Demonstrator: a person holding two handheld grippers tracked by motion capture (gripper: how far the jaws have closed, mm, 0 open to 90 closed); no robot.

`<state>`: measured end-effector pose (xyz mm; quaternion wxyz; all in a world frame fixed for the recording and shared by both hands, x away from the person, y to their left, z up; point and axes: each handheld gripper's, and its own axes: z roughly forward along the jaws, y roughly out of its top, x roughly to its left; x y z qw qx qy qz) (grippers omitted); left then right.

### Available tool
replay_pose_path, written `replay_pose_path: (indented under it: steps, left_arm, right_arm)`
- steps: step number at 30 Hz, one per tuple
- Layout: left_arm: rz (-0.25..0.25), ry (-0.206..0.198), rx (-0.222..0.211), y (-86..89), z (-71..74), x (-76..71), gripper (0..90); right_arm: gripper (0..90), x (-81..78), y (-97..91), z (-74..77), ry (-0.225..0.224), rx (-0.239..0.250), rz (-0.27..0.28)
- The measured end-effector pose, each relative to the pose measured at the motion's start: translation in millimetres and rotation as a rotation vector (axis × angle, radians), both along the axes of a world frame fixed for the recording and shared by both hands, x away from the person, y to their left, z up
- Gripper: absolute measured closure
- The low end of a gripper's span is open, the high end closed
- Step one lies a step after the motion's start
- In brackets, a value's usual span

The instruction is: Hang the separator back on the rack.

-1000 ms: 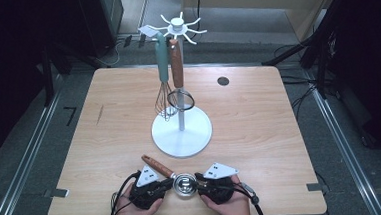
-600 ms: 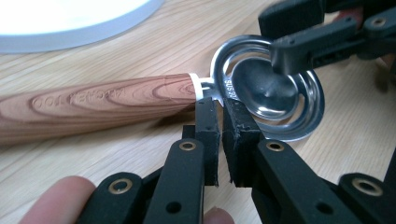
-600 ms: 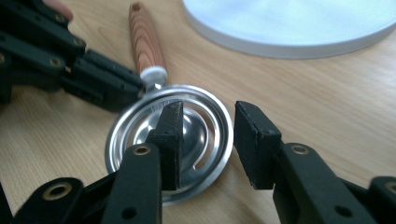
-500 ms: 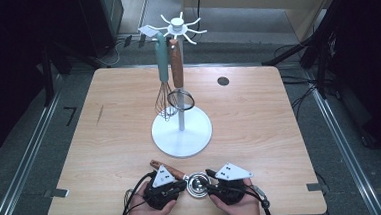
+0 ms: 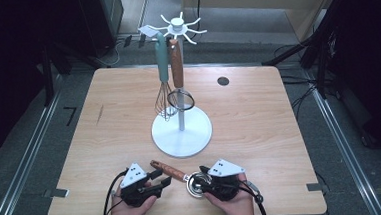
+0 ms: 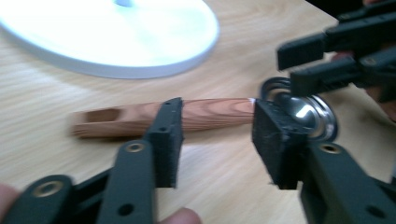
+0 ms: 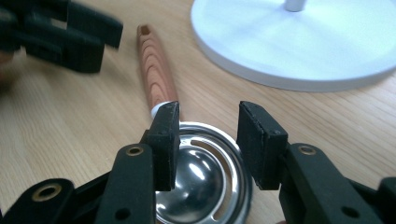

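A strainer spoon lies flat near the table's front edge, with a wooden handle (image 5: 166, 169) (image 6: 215, 111) (image 7: 156, 70) and a round steel head (image 5: 194, 184) (image 6: 310, 114) (image 7: 201, 179). My left gripper (image 5: 158, 181) (image 6: 219, 135) is open. Its jaws have just been opening, and the handle lies beyond and between them, untouched. My right gripper (image 5: 203, 182) (image 7: 208, 135) stands open over the steel head. Its jaws have been widening and grip nothing.
A white rack with a round base (image 5: 181, 135) (image 6: 116, 42) (image 7: 303, 46) stands mid-table. A teal-handled whisk (image 5: 162, 69) and a wooden-handled ring tool (image 5: 177, 65) hang from it. A dark round hole (image 5: 223, 81) sits at the far right of the tabletop.
My left jaws, shut on the wooden handle before, have opened and let it go, and that hand has drawn back left. The right jaws have widened slightly.
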<state>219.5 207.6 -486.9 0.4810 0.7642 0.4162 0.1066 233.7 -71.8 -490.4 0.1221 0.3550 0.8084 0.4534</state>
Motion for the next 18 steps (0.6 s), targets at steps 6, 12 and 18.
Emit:
replay_pose_path:
  steps: [6, 12, 18]
  left_arm:
    - [0.112, -0.012, -0.015, 36.4, 2.2, -0.7, 45.4]
    - [0.26, -0.027, -0.01, 77.8, 5.3, -0.7, 42.3]
    - [0.399, -0.031, 0.04, 108.5, 9.7, 3.3, 34.1]
  right_arm:
    - [59.3, 1.9, 12.1, 0.6, -0.006, -0.016, 0.057]
    - [63.5, 3.9, 16.9, 1.4, -0.005, -0.02, 0.095]
    - [66.5, 9.0, 20.8, 7.3, -0.024, -0.035, 0.13]
